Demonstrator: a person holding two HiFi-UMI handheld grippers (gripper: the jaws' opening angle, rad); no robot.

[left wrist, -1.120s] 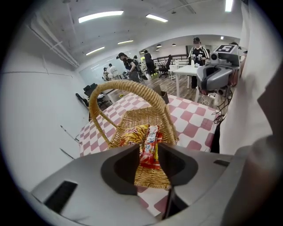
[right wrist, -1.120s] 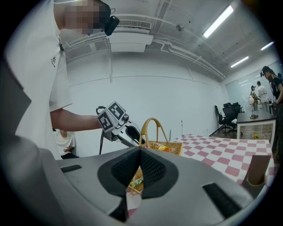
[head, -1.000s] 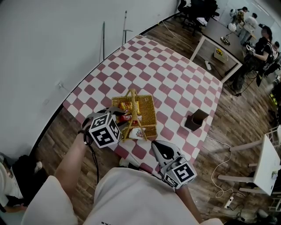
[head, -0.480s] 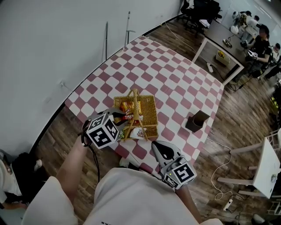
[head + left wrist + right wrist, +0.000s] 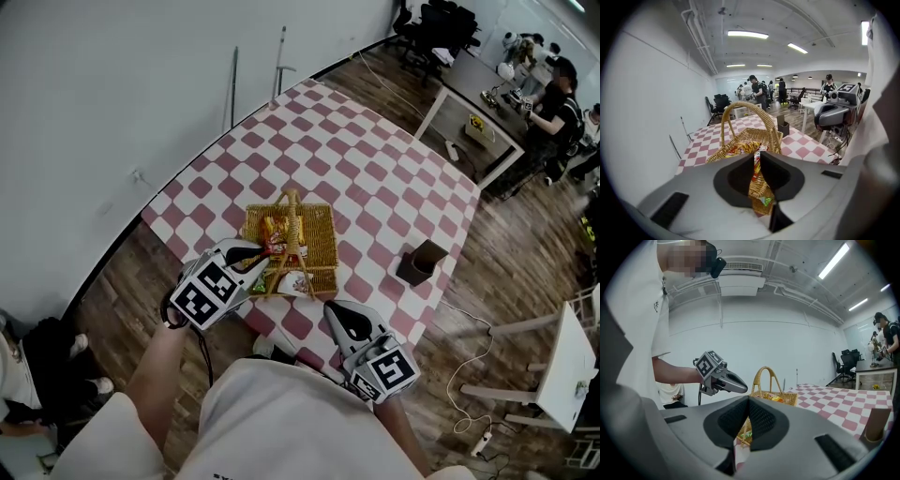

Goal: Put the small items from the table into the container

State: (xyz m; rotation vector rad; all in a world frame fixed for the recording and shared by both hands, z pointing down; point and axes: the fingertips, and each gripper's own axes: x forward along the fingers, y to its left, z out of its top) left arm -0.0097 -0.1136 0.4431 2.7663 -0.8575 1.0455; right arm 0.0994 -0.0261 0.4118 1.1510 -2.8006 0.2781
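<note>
Closing on nothing beside the basket [image 5: 327, 246], the left gripper [image 5: 261, 254] narrows, the right gripper [image 5: 330, 307] has its jaws together; the snack packets [image 5: 274, 229] look light and crinkly, so pinch an edge.

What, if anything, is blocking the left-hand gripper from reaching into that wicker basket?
Nothing visible is. The left gripper hangs over the wicker basket's near corner, its jaws closing with nothing gripped between them. Only the basket's arched handle rises just beyond it.

Bright, even light from ceiling strips [image 5: 747, 34] at twelve o'clock; soft shadows; both gripper views bulge, edges black-vignetted.
</note>
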